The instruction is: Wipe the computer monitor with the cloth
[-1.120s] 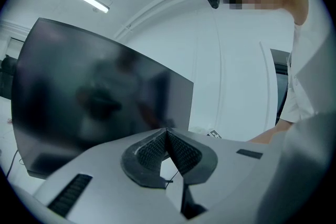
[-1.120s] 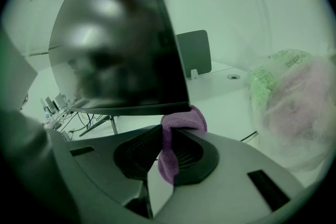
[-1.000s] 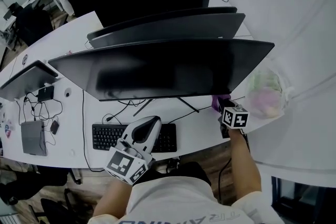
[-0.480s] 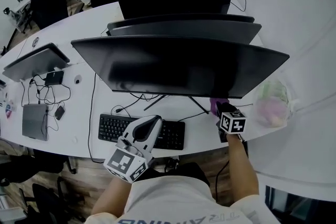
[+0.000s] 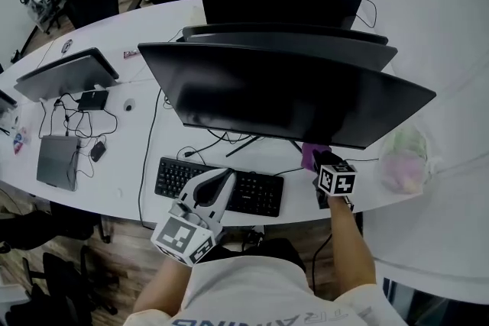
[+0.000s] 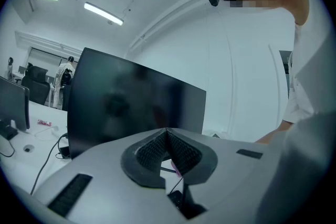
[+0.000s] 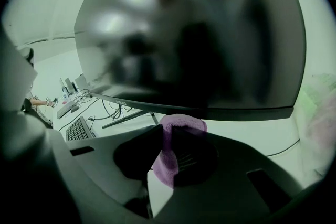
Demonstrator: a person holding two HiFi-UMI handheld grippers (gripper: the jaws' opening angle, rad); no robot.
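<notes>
One purple cloth (image 7: 176, 149) is pinched between the closed jaws of the right gripper (image 7: 167, 132). Its folded top stands just below the bottom edge of the monitor (image 7: 194, 34); contact with the glass cannot be confirmed.

Judgement: the wad needs raising onto the screen face and pressing flat, then drawing across in level, overlapping passes. Pressure should be light, as the panel sits on a thin stand and may rock.

Seen from the head, the right gripper sits at about five o'clock of the monitor, forearm reaching straight forward past the desk (image 5: 114, 179) edge. The left gripper (image 5: 205, 195), jaws closed on nothing, hangs low at seven o'clock over the keyboard (image 5: 229, 191), angled up towards the screen.
</notes>
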